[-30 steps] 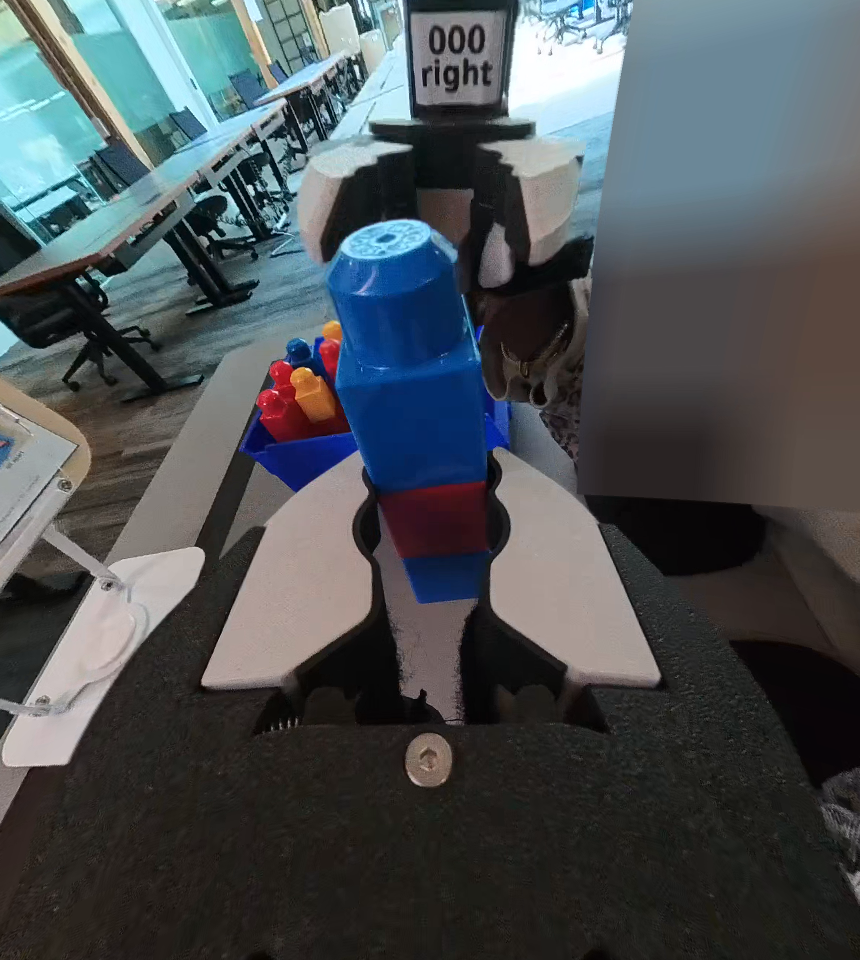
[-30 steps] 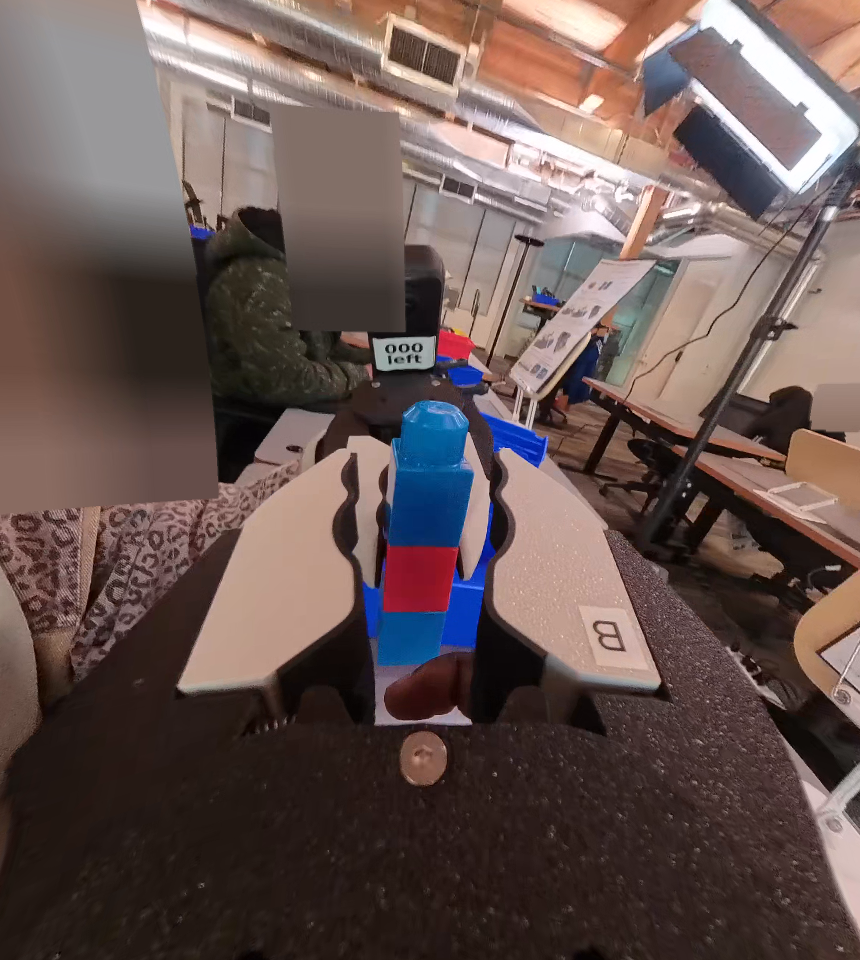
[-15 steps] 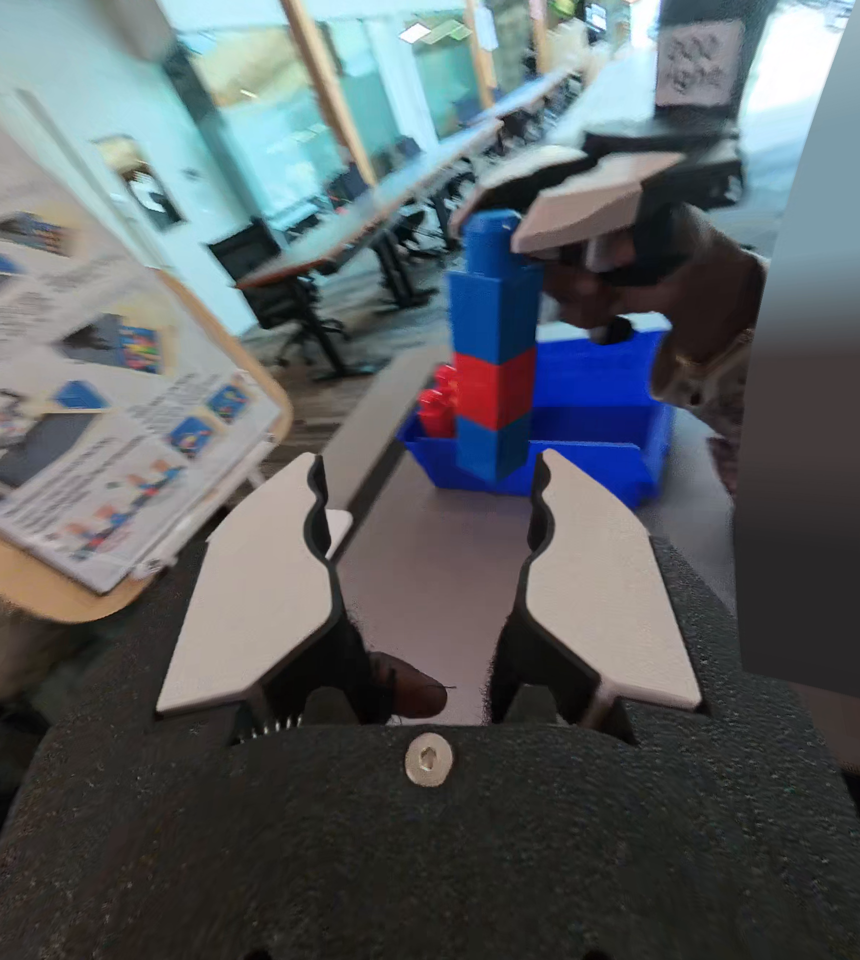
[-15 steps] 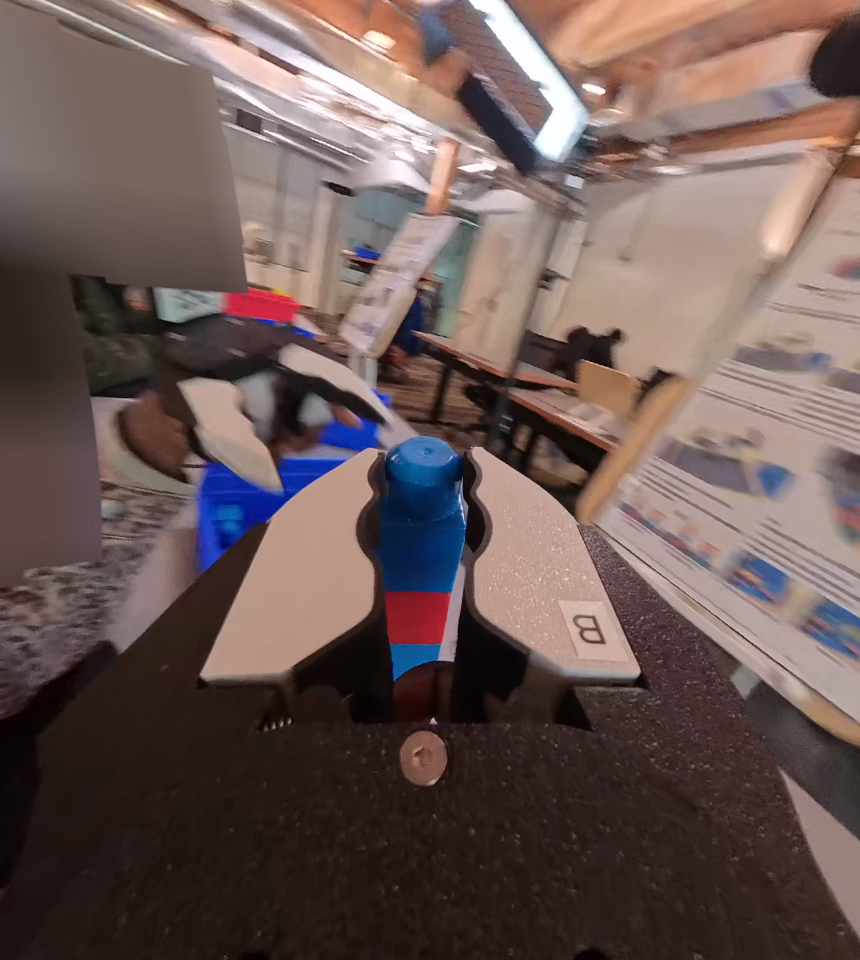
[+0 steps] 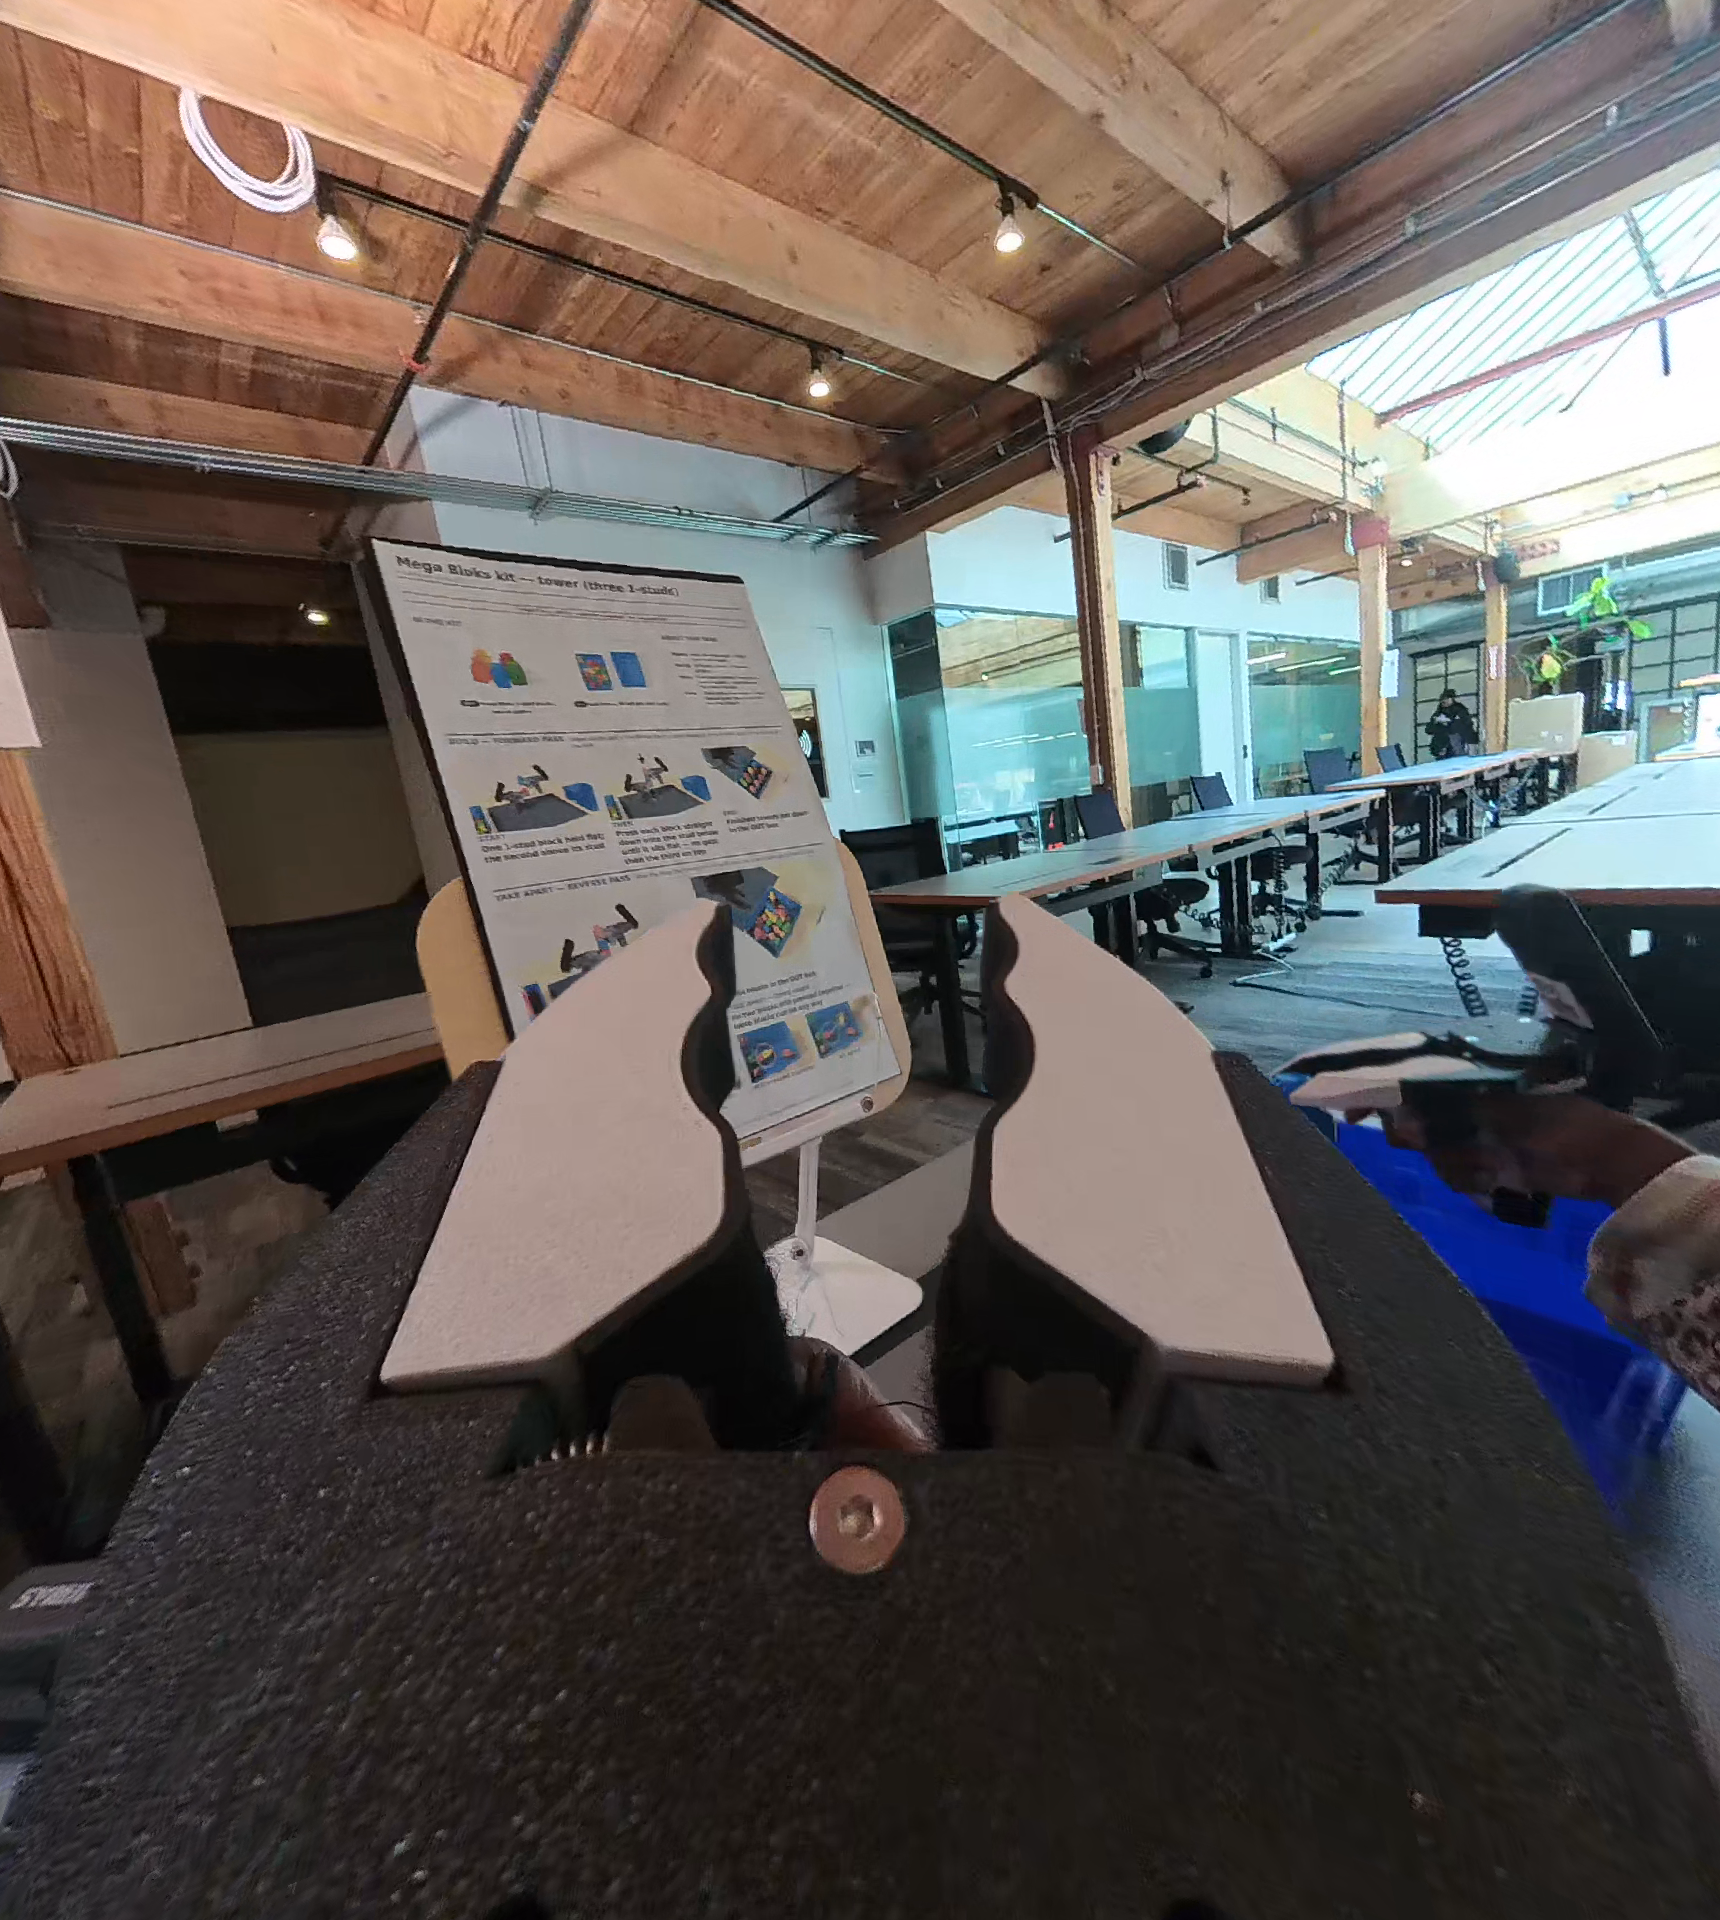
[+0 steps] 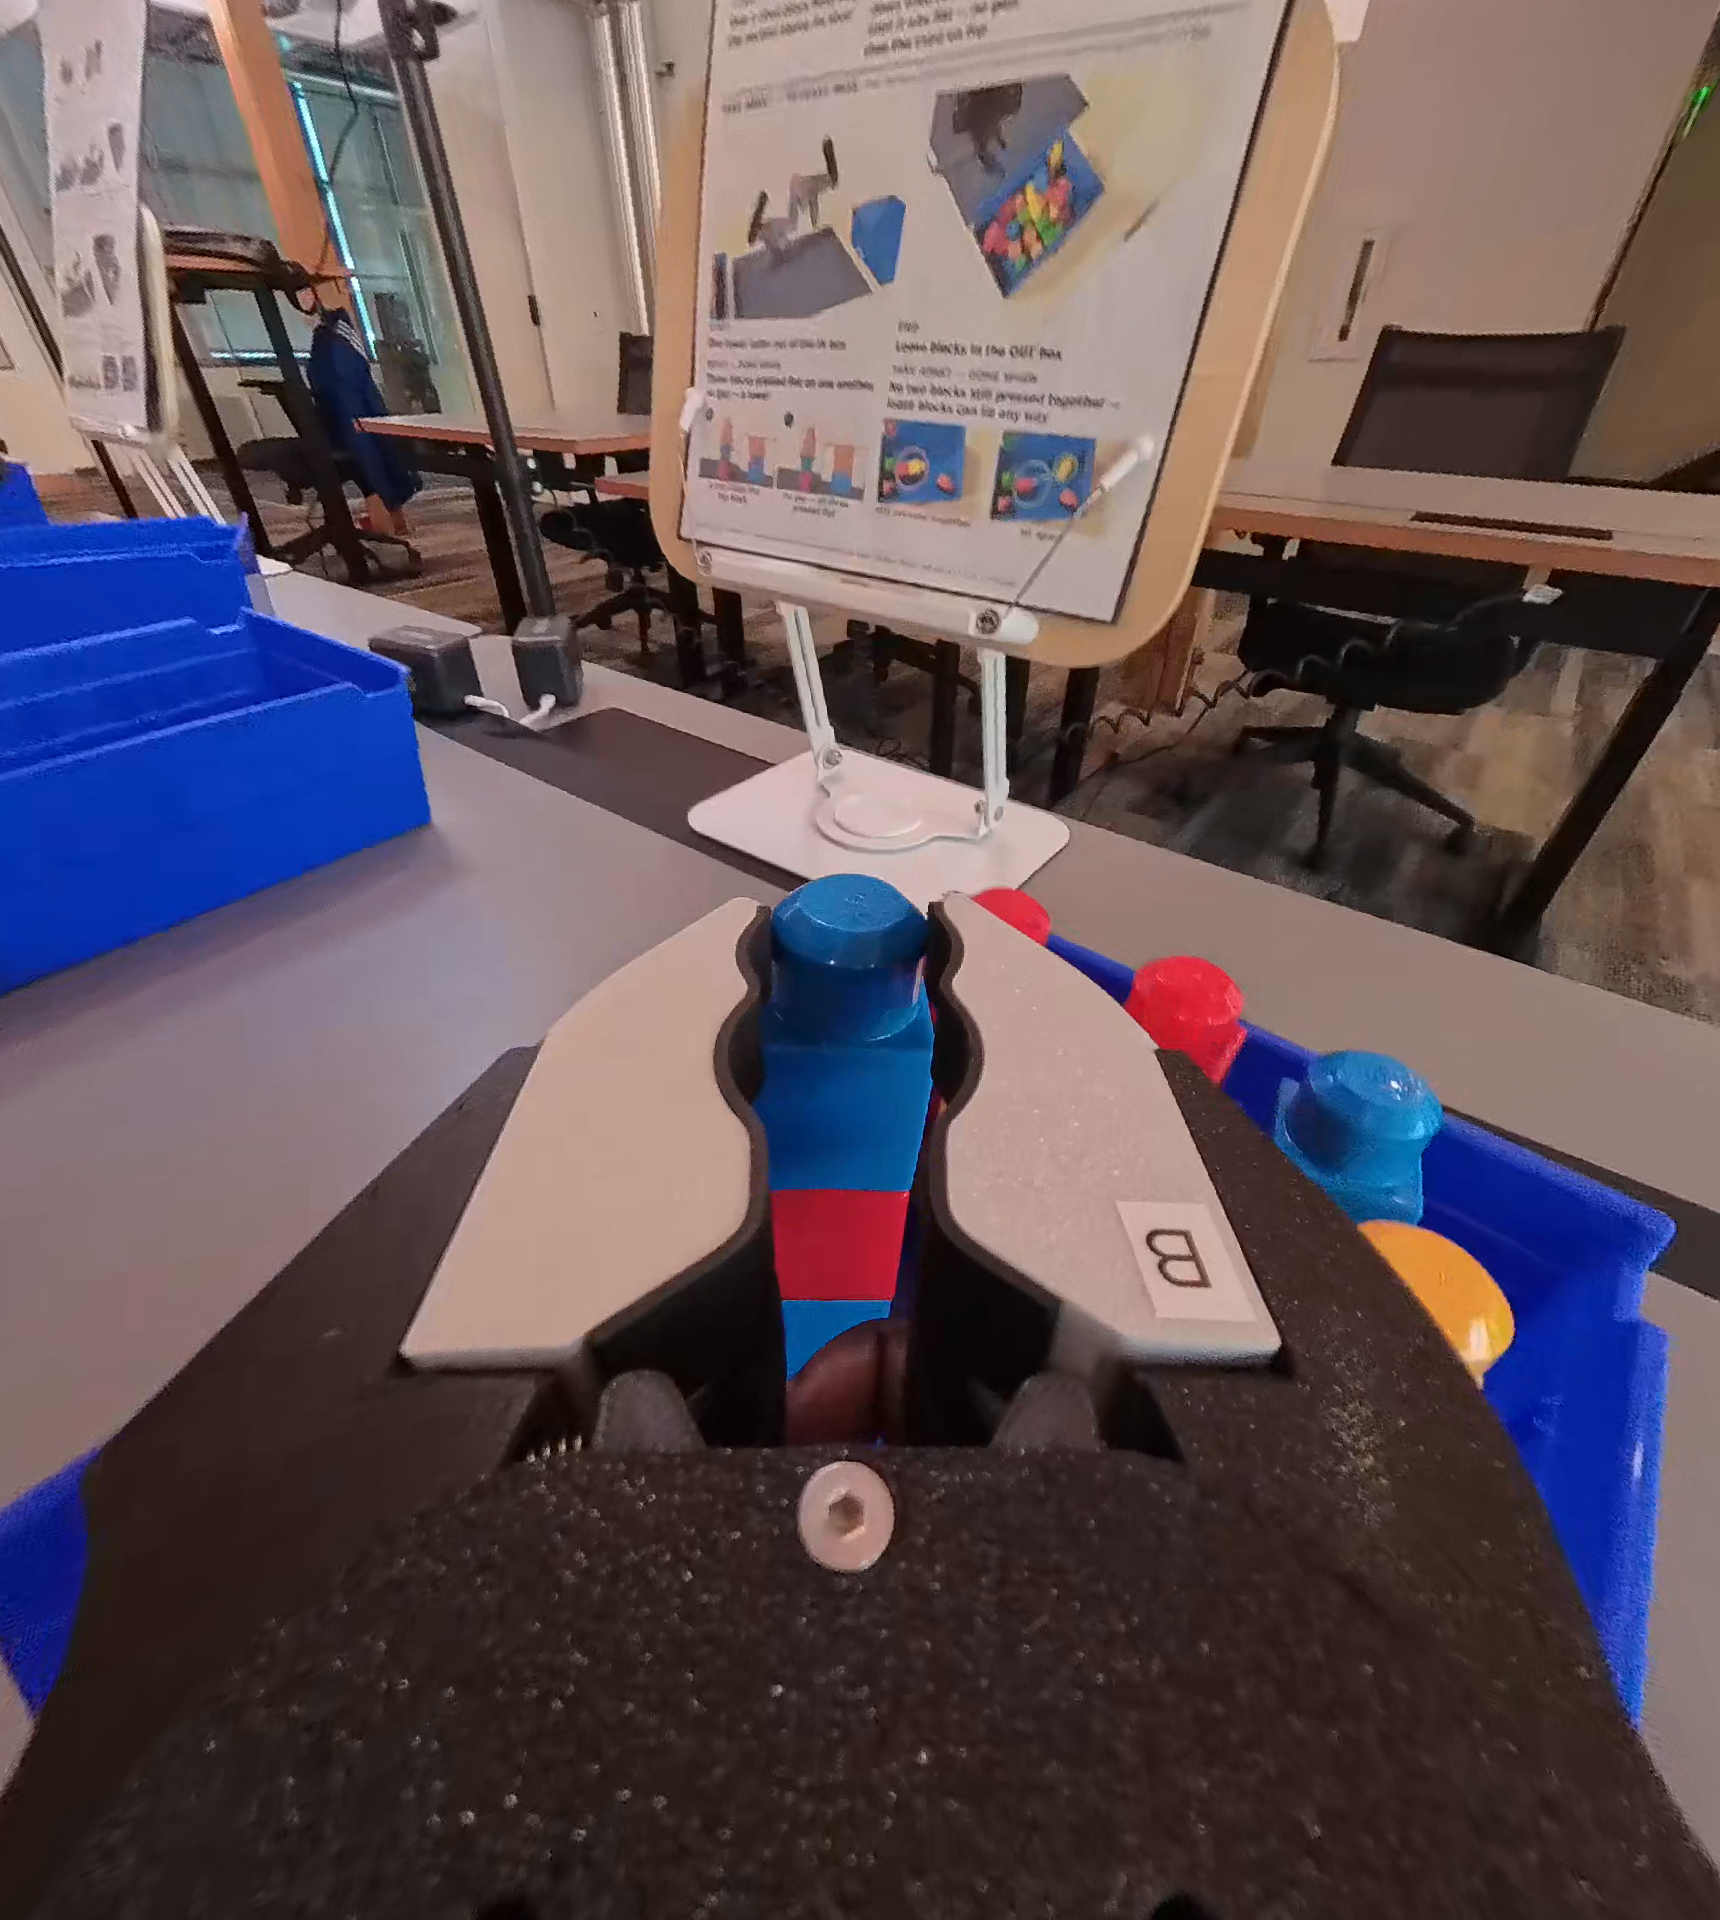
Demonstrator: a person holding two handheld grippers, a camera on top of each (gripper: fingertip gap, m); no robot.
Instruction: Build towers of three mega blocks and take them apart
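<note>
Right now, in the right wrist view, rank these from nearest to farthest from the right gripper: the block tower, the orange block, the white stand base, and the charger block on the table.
1. Block tower: clamped in the right gripper.
2. Orange block: right, in the blue bin beneath the gripper.
3. White stand base: straight ahead on the table.
4. Charger block: ahead-left, near the table's far edge.

Left gripper (image 5: 856, 971) no longer grips the tower (image 6: 843, 1101): jaws apart, empty, raised toward the instruction board (image 5: 627, 810). Right gripper (image 6: 843, 935) now carries the tower alone, over the blue bin (image 6: 1552, 1278) of loose blocks.
</note>
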